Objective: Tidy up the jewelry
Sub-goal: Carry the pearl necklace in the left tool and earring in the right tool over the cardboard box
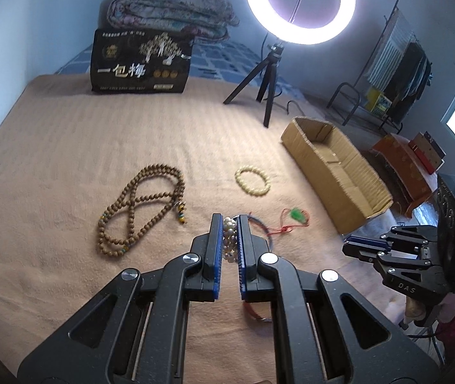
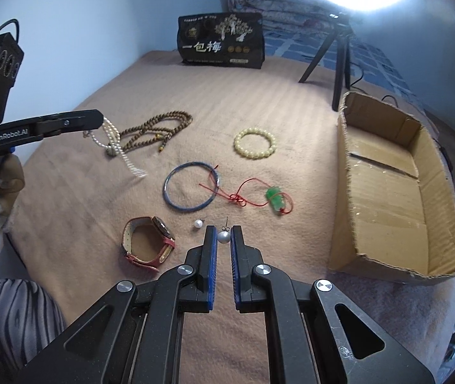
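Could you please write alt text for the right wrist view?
The right hand-held gripper pinches a pearl earring above a tan blanket strewn with jewelry; the left hand-held gripper holds a pearl strand. A cardboard box sits right.

Green pendant [image 2: 275,199], blue bangle [image 2: 191,187], tan blanket [image 2: 259,102]

The right gripper [image 2: 223,235] reaches in from six o'clock, its blue-padded jaws closed on a pearl earring [image 2: 223,236]. A second pearl earring [image 2: 198,223] lies just to its ten o'clock, with a red-strapped watch [image 2: 148,243] further toward nine. Toward twelve lie a blue bangle [image 2: 191,187], a green pendant on red cord [image 2: 275,200] and a cream bead bracelet [image 2: 254,144]. At nine to ten o'clock the left gripper [image 2: 99,121] holds a dangling pearl necklace [image 2: 112,142] over brown prayer beads [image 2: 157,129]. An open cardboard box [image 2: 387,192] sits at three o'clock on the tan blanket [image 2: 259,96].
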